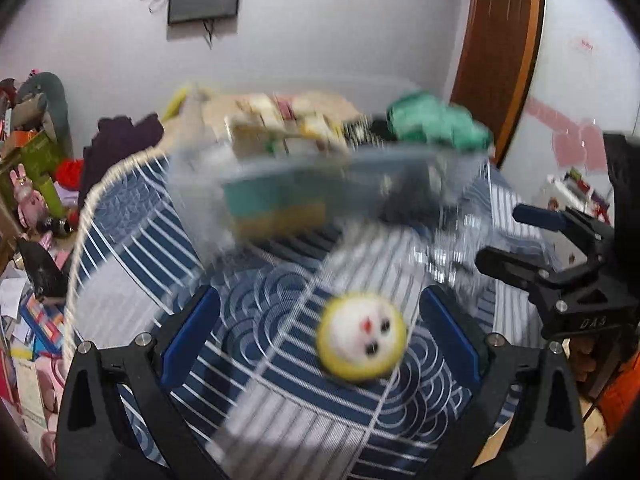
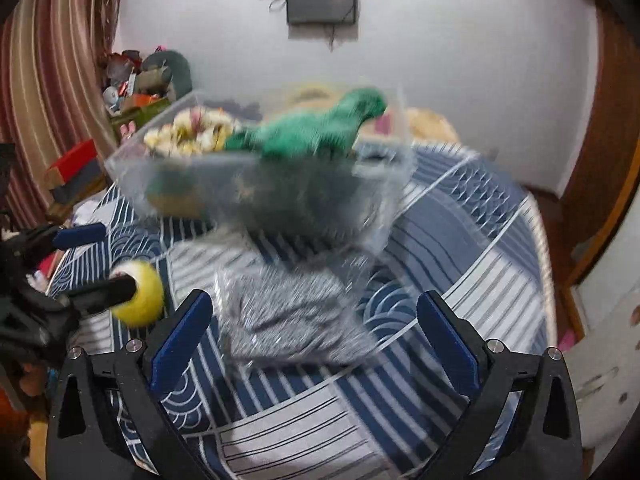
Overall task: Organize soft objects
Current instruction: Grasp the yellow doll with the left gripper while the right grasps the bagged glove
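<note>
Yellow plush ball [image 1: 362,338] lies between the wide-open left gripper [image 1: 320,336] fingers, so closing on it looks next; the right gripper [image 2: 314,340] hangs wide over grey cloth [image 2: 294,316].

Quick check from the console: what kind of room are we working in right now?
Most likely a lived-in bedroom. The work surface is a bed with a blue-and-white patterned quilt, a striped curtain hangs to one side, and plush toys and boxes are piled along the wall.

We hold our left gripper [image 1: 320,332] with jaws spread wide, nothing between them; our right gripper [image 2: 316,332] likewise gapes, jaws apart; both angle downward, side by side.
</note>
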### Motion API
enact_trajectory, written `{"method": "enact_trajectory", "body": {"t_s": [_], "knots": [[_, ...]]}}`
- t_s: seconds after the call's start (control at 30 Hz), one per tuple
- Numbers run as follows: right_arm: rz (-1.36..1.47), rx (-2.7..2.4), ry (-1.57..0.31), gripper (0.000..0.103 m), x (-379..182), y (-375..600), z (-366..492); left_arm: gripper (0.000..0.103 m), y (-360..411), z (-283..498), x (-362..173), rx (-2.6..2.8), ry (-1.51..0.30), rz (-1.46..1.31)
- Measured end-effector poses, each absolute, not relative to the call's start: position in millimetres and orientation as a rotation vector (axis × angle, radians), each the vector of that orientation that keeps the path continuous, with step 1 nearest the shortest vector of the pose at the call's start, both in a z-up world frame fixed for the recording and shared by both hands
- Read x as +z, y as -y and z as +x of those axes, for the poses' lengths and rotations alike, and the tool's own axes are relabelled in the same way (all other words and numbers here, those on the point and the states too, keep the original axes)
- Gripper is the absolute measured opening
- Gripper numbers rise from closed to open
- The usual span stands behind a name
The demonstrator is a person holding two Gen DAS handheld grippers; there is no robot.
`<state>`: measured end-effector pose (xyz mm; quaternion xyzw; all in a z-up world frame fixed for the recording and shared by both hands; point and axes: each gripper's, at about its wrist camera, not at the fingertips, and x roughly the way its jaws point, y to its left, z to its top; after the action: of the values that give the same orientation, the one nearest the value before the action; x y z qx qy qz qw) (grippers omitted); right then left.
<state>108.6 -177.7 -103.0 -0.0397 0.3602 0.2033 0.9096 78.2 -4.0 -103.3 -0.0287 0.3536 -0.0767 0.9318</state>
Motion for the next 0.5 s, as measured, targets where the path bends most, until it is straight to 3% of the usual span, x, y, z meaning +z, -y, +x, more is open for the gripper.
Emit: {"method": "enact_trajectory", "body": {"t_s": [0.13, 0.23, 0.3, 0.37, 0.4, 0.47, 0.5], "knots": [[-0.104, 0.435, -0.781, 0.1, -117.2, 171.6, 114.9, 0.101, 12.9, 79.1, -119.7, -0.158, -0.768, -0.043], [-0.101, 0.448, -0.797, 0.089, -124.6, 168.7, 115.8, 0.098, 16.1, 77.4, -126.7, -0.151, -0.771, -0.053], [-0.111, 0.442, -0.78, 0.08, -123.9, 168.2, 114.8, 0.083, 16.4, 76.3, -129.6, -0.148, -0.762, -0.058], [-0.117, 0.447, -0.77, 0.061, -119.8, 166.3, 110.2, 0.075, 17.4, 76.5, -132.8, -0.152, -0.777, -0.055], [-0.116, 0.454, -0.767, 0.057, -117.2, 166.3, 108.1, 0.07, 18.5, 75.5, -133.2, -0.148, -0.774, -0.047], [-0.114, 0.471, -0.755, 0.041, -115.4, 167.7, 103.8, 0.047, 19.9, 72.2, -131.0, -0.173, -0.764, -0.048], [-0.115, 0.474, -0.746, 0.039, -113.3, 166.6, 101.3, 0.045, 20.8, 70.9, -130.2, -0.192, -0.766, -0.049]]}}
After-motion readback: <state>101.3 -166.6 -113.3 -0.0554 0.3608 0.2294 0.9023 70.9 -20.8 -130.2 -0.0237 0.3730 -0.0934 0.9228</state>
